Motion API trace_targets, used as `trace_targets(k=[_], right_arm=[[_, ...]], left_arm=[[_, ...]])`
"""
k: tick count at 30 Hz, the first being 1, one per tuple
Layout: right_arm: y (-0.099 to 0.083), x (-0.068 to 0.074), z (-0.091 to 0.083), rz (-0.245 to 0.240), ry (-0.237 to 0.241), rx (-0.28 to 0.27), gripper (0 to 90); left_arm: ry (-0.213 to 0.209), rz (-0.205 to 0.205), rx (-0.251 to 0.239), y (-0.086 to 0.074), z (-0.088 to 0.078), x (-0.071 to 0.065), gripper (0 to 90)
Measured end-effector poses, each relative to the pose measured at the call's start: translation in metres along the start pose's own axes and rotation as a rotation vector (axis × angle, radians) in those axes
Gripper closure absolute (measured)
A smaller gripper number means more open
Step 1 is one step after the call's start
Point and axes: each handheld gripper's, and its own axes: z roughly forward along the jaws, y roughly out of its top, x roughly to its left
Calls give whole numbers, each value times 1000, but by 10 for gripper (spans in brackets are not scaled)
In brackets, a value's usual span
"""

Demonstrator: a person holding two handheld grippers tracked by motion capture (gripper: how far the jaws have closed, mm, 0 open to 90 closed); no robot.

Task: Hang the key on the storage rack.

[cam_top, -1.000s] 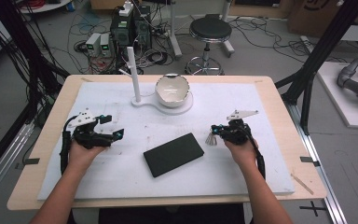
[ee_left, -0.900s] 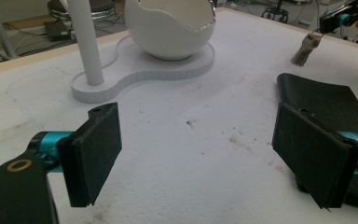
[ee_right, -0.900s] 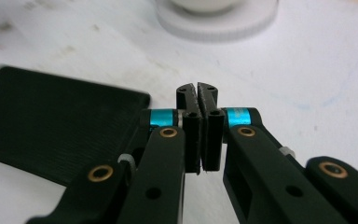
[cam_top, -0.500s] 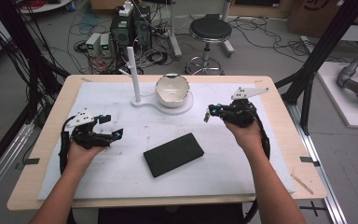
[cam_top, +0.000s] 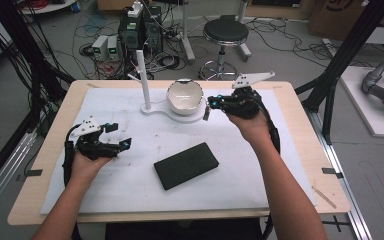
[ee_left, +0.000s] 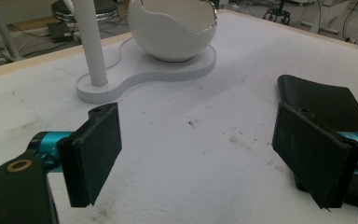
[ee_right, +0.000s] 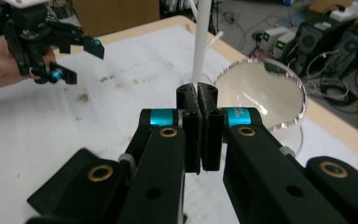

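- Bowl, white, cracked-egg-shaped rim, sits on a flat white stand base at the far middle of the counter; a white post rises upright from the same base, left of the bowl.
- High view: right claw held up off the counter just right of the bowl, tips near its rim; contact can't be told. Something small and pale hangs at the tips, too small to identify. Grey three-cornered plate on top.
- High view: left claw low over the left side of the counter, jaws spread wide, nothing between them, well apart from the bowl.
- High view: black flat slab lies on the white sheet near counter centre, between the two hands, touched by neither.
- Left gripper view: left claw wide open, both black pads visible, bare stained sheet between them. Bowl ahead on the base, post to its left. Black slab just behind the right-hand jaw.
- Right gripper view: right claw pressed fully together, pads meeting, no object visible between them. Bowl just beyond, to the right of the tips; post straight ahead. Left claw in a hand at upper left, spread open and empty.
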Motion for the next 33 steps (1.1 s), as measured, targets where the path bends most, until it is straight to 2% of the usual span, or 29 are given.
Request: trace_targets(k=[4, 9, 16, 17, 19, 20, 23, 33], right_arm=[[17, 1, 8, -19, 14, -1, 899], [27, 2, 23, -23, 24, 12, 899], [48, 1, 37, -34, 58, -9, 899], [55, 2, 42, -56, 59, -5, 899], [59, 3, 45, -55, 63, -2, 898], [63, 3, 48, -72, 54, -8, 898], [76, 7, 57, -84, 65, 4, 900], [118, 19, 101, -133, 123, 28, 900]], left_arm=[[-3, -4, 1, -1, -2, 1, 158], [0, -16, 0, -4, -9, 2, 158], [20, -26, -4, -9, -24, 4, 158], [22, -28, -6, -10, -26, 4, 158], [29, -31, -7, -11, -30, 4, 158], [32, -33, -10, -12, -32, 4, 158], [42, -37, -10, -14, -37, 4, 158], [49, -39, -20, -14, -41, 5, 158]])
